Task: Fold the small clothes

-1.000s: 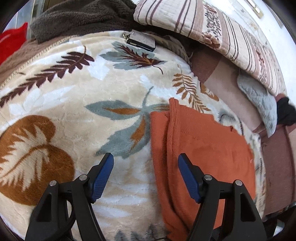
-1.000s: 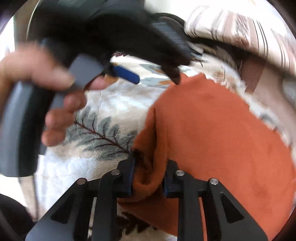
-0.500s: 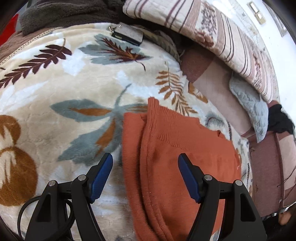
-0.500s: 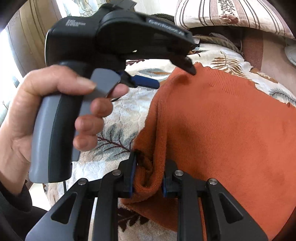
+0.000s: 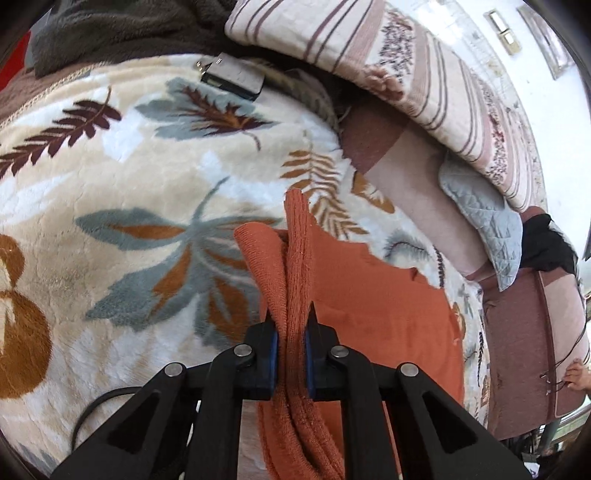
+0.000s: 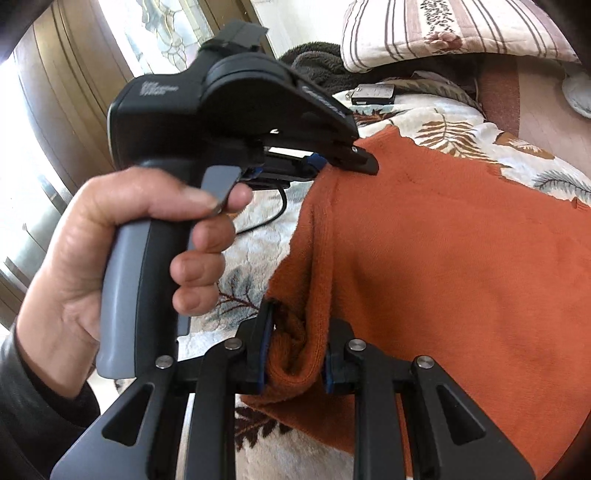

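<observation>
An orange knit garment (image 5: 376, 306) lies on a leaf-patterned blanket (image 5: 122, 177). My left gripper (image 5: 290, 332) is shut on the garment's bunched left edge, which stands up as a ridge between the pads. My right gripper (image 6: 295, 347) is shut on a fold at the garment's (image 6: 443, 251) near left corner. The left gripper (image 6: 332, 158) also shows in the right wrist view, held by a hand and pinching the same edge farther along.
A small silver and black device (image 5: 232, 75) lies at the blanket's far edge. A striped pillow (image 5: 406, 74) and a dark fleece (image 5: 122, 29) lie behind it. A grey quilted cloth (image 5: 484, 218) lies at the right. A black cable (image 6: 273, 218) trails on the blanket.
My left gripper moved right over the garment's left edge and shut on it, lifting it into a ridge. My right gripper kept its grip on the near corner.
</observation>
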The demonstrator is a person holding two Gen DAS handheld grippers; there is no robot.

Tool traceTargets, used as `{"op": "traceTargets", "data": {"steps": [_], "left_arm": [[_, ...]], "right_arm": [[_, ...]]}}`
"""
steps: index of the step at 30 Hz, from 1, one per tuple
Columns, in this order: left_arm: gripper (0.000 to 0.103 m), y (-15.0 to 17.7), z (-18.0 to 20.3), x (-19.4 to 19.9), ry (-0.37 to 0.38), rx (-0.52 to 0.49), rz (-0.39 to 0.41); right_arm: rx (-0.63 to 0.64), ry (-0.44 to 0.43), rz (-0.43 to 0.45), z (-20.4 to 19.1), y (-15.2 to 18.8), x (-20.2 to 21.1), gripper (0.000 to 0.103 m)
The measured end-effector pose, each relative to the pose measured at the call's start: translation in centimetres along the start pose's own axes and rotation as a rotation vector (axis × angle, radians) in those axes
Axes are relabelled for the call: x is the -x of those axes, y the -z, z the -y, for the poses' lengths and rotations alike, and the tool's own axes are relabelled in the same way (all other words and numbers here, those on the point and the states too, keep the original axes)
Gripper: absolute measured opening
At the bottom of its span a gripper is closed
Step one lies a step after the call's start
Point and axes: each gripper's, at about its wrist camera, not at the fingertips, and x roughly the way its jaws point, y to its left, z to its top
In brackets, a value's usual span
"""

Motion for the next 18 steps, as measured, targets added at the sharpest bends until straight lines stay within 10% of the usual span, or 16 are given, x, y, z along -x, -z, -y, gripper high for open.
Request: {"op": "traceTargets", "data": {"steps": [18], "left_arm": [[0.008,1.6,11.6,0.1,-0.045,-0.199,-0.002]], "right_arm": [[-0.071,0.003,0.072,7.2,0.1,8.5,0.023]]}}
